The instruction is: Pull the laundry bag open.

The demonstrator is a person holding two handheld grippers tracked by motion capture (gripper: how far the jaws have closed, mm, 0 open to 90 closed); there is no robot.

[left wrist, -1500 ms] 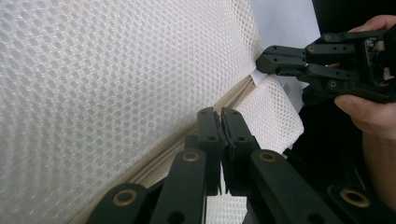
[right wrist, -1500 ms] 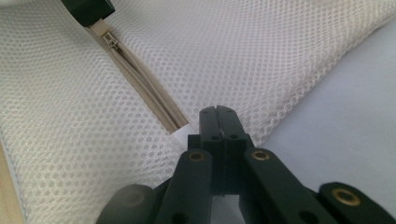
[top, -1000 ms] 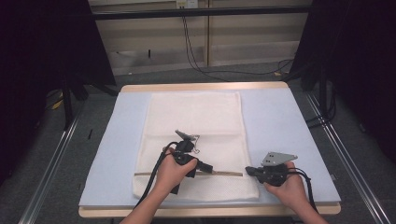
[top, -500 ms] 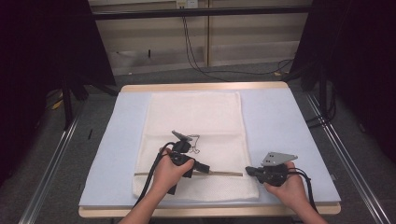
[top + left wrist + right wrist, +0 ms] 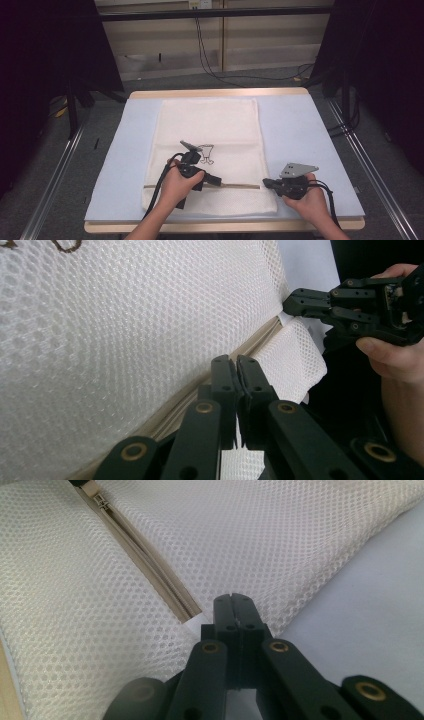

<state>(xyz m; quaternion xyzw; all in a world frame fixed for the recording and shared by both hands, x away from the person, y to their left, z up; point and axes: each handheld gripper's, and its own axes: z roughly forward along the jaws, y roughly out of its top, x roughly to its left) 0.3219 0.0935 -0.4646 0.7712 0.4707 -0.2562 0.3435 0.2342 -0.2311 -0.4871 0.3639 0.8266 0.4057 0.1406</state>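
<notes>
On the blue-covered counter (image 5: 310, 130) lies a white mesh laundry bag (image 5: 207, 130), its beige zipper (image 5: 240, 186) running across the near end. The left gripper (image 5: 216, 180) has crept along that zipper from about 9 o'clock toward 3 o'clock since a second ago, its fingers (image 5: 222, 377) pressed closed, apparently on the zipper pull, though the pull itself is hidden. The right gripper (image 5: 266, 182) has not shifted; its fingers (image 5: 245, 611) are clamped on the bag's edge at the zipper's right end. The slider seems to be travelling, so the zip is probably partway along.
</notes>
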